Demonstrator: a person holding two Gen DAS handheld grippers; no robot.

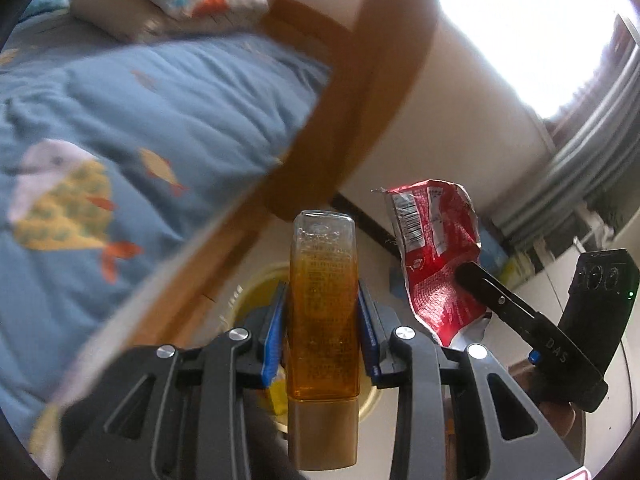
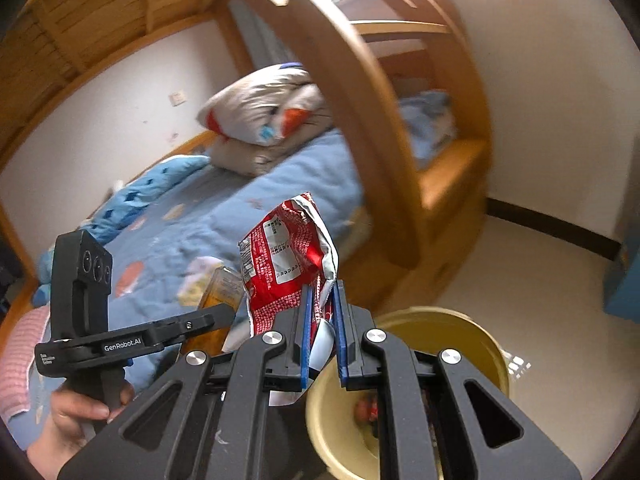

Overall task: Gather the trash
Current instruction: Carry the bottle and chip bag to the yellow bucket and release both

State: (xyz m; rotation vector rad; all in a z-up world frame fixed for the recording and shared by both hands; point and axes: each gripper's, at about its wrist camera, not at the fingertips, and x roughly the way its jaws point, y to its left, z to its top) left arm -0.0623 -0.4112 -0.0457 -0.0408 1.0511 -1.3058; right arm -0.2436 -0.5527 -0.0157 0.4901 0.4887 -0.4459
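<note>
My left gripper [image 1: 322, 300] is shut on an amber plastic bottle [image 1: 322, 316] with a gold cap, held upright over a yellow bin [image 1: 256, 284]. My right gripper [image 2: 322, 300] is shut on a crumpled red snack wrapper [image 2: 286, 256], held above the same yellow bin [image 2: 440, 328], which holds some trash. The wrapper also shows in the left wrist view [image 1: 436, 256], clamped by the right gripper [image 1: 464, 270]. The bottle shows in the right wrist view [image 2: 220, 288], behind the left gripper's finger.
A wooden bunk bed frame [image 2: 360, 128] with a blue fish-print quilt [image 1: 132, 128] and folded bedding [image 2: 264, 116] is close by. Pale floor [image 2: 540, 292], white wall and a blue cabinet [image 2: 624, 280] lie to the right.
</note>
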